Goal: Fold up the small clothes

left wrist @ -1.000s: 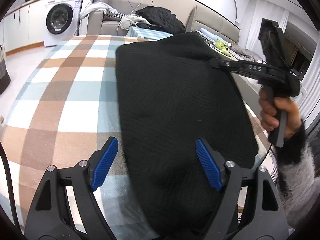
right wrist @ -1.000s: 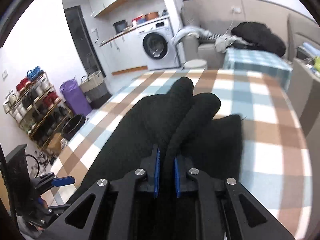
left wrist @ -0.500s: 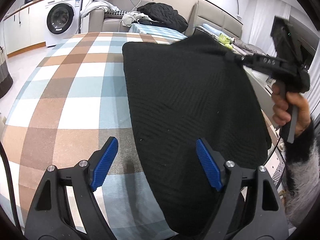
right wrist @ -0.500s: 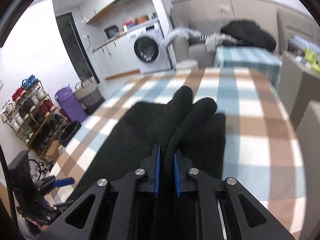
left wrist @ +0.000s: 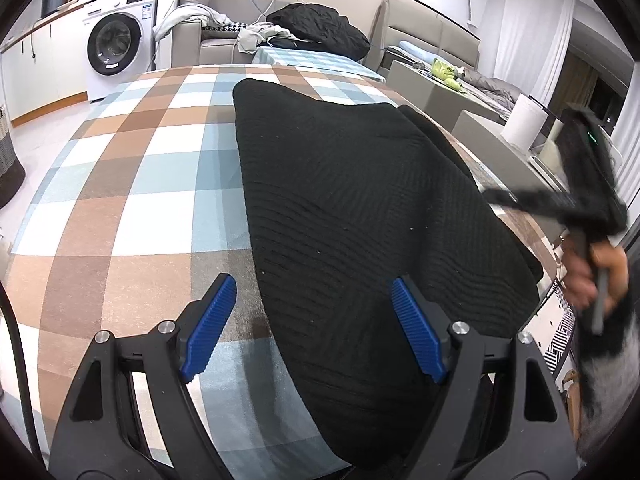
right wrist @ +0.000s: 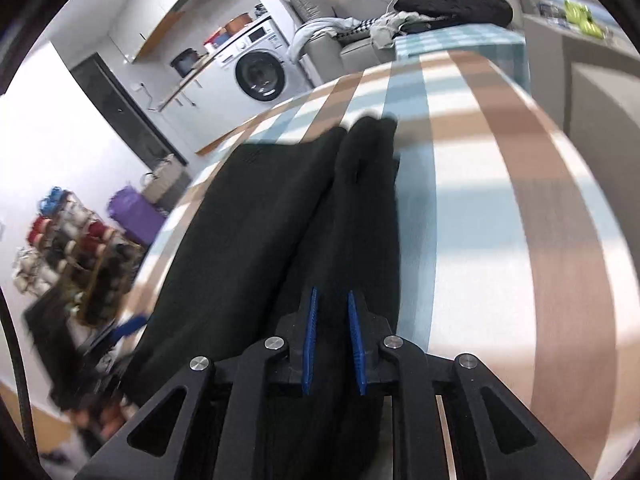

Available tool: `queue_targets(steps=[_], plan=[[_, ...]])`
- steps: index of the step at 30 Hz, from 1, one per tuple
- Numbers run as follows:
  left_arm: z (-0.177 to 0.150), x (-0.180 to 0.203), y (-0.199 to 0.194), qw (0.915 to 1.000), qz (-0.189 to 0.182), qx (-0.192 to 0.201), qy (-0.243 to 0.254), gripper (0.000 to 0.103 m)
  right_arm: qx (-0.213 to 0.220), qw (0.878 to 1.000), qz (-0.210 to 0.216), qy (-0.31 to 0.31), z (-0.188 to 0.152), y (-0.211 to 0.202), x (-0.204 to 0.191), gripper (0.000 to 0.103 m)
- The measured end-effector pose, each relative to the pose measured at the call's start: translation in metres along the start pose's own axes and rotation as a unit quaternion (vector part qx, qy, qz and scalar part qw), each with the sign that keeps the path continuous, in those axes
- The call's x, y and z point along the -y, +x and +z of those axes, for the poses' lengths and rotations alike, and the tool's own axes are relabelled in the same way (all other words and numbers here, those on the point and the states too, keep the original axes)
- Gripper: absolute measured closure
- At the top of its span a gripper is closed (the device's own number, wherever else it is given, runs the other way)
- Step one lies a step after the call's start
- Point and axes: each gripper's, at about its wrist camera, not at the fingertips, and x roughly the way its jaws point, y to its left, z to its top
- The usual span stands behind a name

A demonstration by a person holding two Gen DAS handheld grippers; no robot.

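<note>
My right gripper [right wrist: 333,344] has dropped lower over the checked worktop [left wrist: 132,184], its jaws just easing apart around the black garment [left wrist: 360,216], now lying flatter. My left gripper [left wrist: 312,336] hangs wide open above the garment's near edge, holding nothing.

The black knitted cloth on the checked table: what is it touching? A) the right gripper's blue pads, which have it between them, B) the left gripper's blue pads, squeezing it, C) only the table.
A: in the right wrist view the black knitted cloth runs between the right gripper's blue pads, whose jaws have just been opening; the left gripper stands wide open above it.
</note>
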Motion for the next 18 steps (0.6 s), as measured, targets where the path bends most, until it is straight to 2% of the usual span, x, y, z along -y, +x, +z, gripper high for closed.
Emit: queue_targets(steps=[4,6,12,18], plan=[[-0.002,0.002,-0.001,1.0,-0.002,-0.001,0.002,0.025,-0.004,1.0,0.002,0.016,-0.047,-0.021,-0.005,0.087],[-0.001,0.002,0.0,1.0,-0.002,-0.001,0.002,0.025,-0.009,0.999,0.024,0.028,-0.059,-0.028,-0.007,0.086],[-0.004,0.004,-0.002,1.0,0.001,-0.001,0.006,0.025,-0.022,0.999,0.028,0.029,-0.076,-0.037,-0.014,0.074],[-0.005,0.006,-0.003,1.0,-0.004,-0.002,0.008,0.025,-0.006,0.999,0.038,0.034,-0.077,-0.037,-0.016,0.072]])
